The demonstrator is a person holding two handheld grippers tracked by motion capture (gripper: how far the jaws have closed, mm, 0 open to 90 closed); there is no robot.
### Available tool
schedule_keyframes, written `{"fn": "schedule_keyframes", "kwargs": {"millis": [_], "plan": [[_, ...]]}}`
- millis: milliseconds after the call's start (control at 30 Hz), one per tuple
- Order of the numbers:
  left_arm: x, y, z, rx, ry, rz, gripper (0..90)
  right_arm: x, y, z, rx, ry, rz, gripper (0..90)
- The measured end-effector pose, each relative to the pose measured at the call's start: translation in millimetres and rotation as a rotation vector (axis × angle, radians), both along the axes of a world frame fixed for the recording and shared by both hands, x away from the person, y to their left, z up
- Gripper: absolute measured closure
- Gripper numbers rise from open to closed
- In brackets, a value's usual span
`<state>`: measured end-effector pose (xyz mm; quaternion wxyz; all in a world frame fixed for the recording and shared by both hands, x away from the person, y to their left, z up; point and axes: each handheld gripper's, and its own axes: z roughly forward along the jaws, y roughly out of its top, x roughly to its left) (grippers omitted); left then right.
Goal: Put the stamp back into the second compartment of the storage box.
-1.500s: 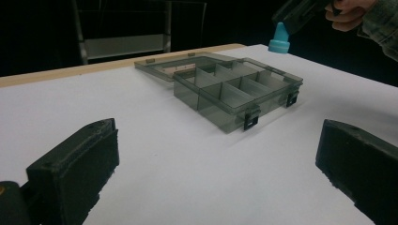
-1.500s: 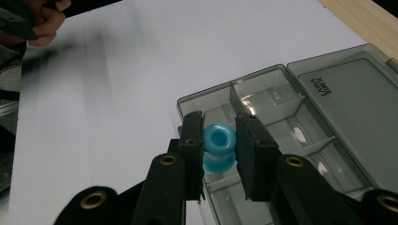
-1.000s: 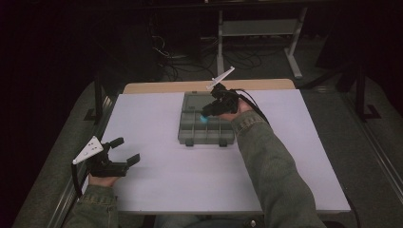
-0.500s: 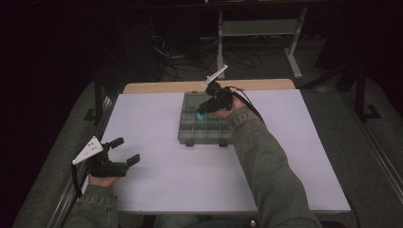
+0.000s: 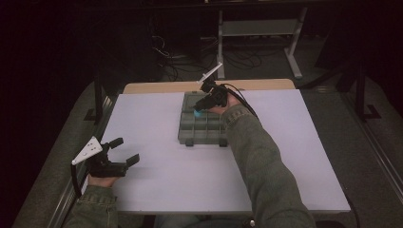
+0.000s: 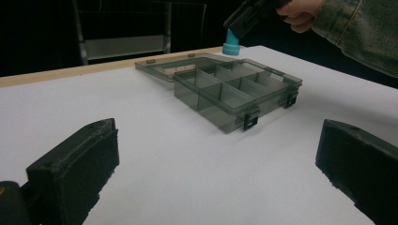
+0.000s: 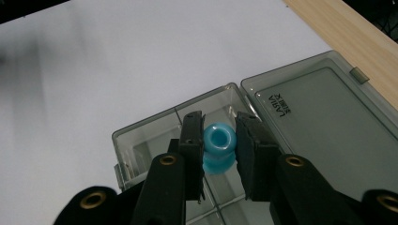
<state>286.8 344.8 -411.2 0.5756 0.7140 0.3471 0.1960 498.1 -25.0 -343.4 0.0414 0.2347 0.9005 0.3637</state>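
A smoky grey compartment box [image 5: 203, 128] [image 6: 237, 91] [image 7: 155, 136] lies open in the middle of the white table, its lid [image 5: 194, 99] [image 7: 324, 117] folded flat behind it. My right gripper [image 5: 198, 110] [image 7: 219, 145] hovers over the box's far compartments, shut on a small blue spool-shaped piece [image 5: 197, 113] [image 6: 231, 42] [image 7: 219, 140]. My left gripper [image 5: 124, 151] [image 6: 216, 173] rests open near the table's front left corner, nothing between its jaws, facing the box.
The table's white sheet [image 5: 157, 175] ends in a wooden strip [image 5: 157, 87] along the far side. A metal rack [image 5: 259, 28] and cables stand on the dark floor behind. The box's compartments look empty from the left gripper view.
My right gripper has carried the blue piece leftward over the box's far compartments. The left gripper has stayed where it was.
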Motion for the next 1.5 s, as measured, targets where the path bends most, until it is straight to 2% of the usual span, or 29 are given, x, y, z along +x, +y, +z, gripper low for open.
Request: {"fn": "schedule_keyframes", "kwargs": {"millis": [333,433,533,567,600,633,667,700,733,867,900,967,1000,1133,1400,1433,1500], "plan": [[-0.5,-0.1,-0.1,-0.007,0.0,0.003,0.0,9.0,7.4,-1.9,-0.023,-0.003,-0.01,72.1],[-0.5,-0.1,-0.1,-0.007,0.001,0.001,0.0,12.1,7.0,-3.0,-0.009,0.011,-0.03,72.0],[-0.8,-0.2,0.0,-0.009,0.001,0.002,0.0,13.9,6.6,-4.7,-0.017,0.008,-0.037,71.3],[-0.7,-0.1,-0.1,-0.01,0.0,0.002,0.0,14.2,6.2,-4.9,-0.009,0.016,-0.047,62.2],[-0.9,-0.1,-0.1,-0.01,0.003,0.004,0.0,14.2,6.2,-4.9,-0.009,0.016,-0.047,62.2],[-0.9,-0.1,-0.2,-0.013,0.005,0.005,0.0,14.8,5.1,-5.0,0.005,0.044,-0.079,46.5],[-1.0,-0.2,-0.1,-0.013,0.007,0.005,0.0,14.5,4.8,-4.8,0.01,0.048,-0.081,41.3],[-0.9,-0.1,-0.1,-0.01,0.007,0.004,0.0,14.5,4.8,-4.8,0.01,0.048,-0.081,41.3],[-0.8,-0.2,-0.2,-0.011,0.005,0.004,0.0,14.4,4.7,-4.6,0.012,0.042,-0.074,37.4],[-0.9,-0.4,-0.1,-0.01,0.004,0.005,0.0,11.4,3.8,-1.7,0.01,0.026,-0.086,15.4],[-0.9,-0.6,-0.2,-0.013,0.004,0.006,0.0,10.9,3.1,-0.6,0.014,0.023,-0.09,13.2],[-0.6,-0.1,-0.1,-0.006,0.002,0.004,0.0,7.7,2.0,3.4,0.042,0.056,-0.105,8.1],[-0.5,-0.2,-0.2,-0.008,0.003,0.004,0.0,7.3,1.1,4.1,0.04,0.044,-0.117,2.3],[-1.1,-0.2,0.3,-0.01,0.003,0.009,0.0,3.5,-3.7,6.9,0.076,0.059,-0.156,0.0],[-0.8,0.1,-0.7,-0.004,0.0,0.006,0.0,-5.8,-19.0,5.1,0.12,0.061,-0.158,0.0],[-0.8,1.2,-0.4,0.01,0.0,0.003,0.0,-7.6,-20.9,4.9,0.122,0.061,-0.16,0.0],[-1.3,0.4,-0.1,-0.003,0.003,0.01,0.0,-10.1,-25.0,3.6,0.132,0.051,-0.159,0.0]]}}
